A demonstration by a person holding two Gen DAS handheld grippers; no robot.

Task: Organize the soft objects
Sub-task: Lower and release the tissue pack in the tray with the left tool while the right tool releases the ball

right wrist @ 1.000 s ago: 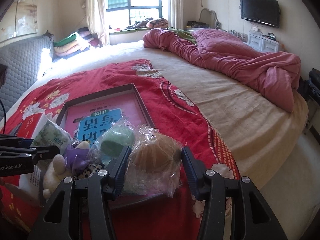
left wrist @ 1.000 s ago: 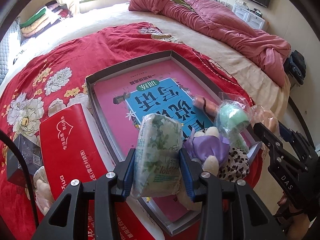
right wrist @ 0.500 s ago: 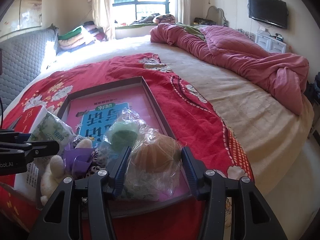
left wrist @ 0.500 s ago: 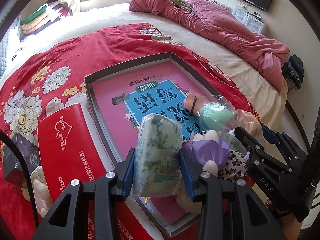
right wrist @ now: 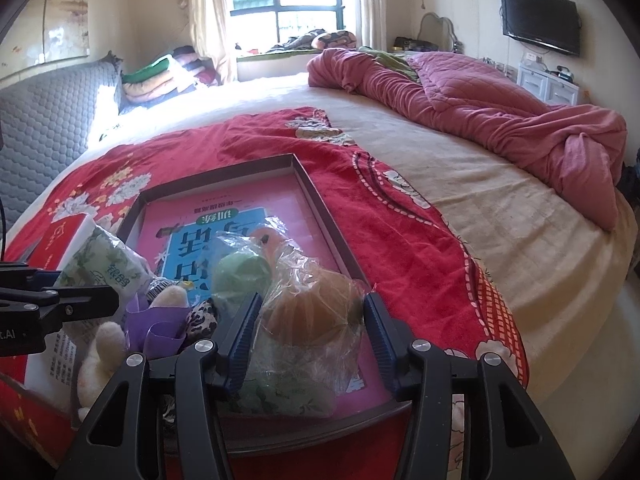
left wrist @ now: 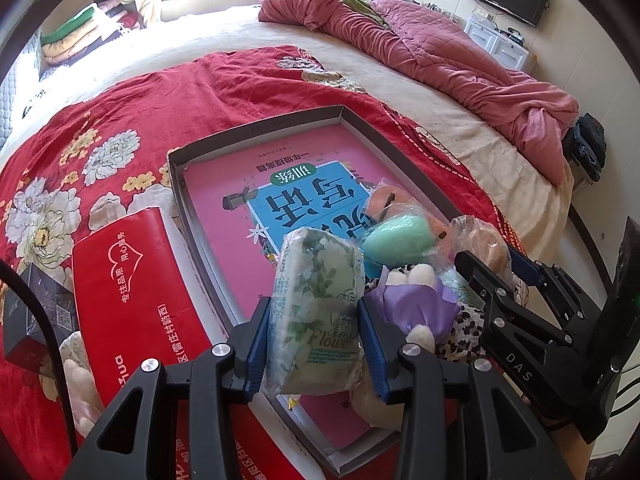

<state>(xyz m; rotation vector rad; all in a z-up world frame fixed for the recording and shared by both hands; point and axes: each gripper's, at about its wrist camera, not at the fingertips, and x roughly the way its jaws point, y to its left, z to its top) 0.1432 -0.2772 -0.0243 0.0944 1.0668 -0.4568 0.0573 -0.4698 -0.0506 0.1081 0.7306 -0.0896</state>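
Observation:
My left gripper (left wrist: 314, 320) is shut on a green floral tissue pack (left wrist: 316, 280), held upright over the near end of a shallow grey box (left wrist: 256, 128). A pink and blue book (left wrist: 240, 192) lines the box. My right gripper (right wrist: 312, 304) is shut on a brown soft toy in a clear bag (right wrist: 308, 324), just above the box's near right corner (right wrist: 320, 204). In the box lie a green bagged squishy (right wrist: 240, 276), an orange one (right wrist: 268, 240) and a plush with a purple bow (right wrist: 156, 320). The left gripper (right wrist: 80, 304) shows at the left edge.
A red carton (left wrist: 128, 288) lies left of the box, with a small black box (left wrist: 28, 320) and a white plush (left wrist: 80, 376) beside it. All rest on a red floral blanket (left wrist: 160, 96). A crumpled pink quilt (left wrist: 440, 52) lies far right; the bed edge (right wrist: 580, 280) drops off at right.
My right gripper has carried the bagged brown toy slightly forward and down, closer to the box's near right corner. The left gripper and tissue pack have stayed put.

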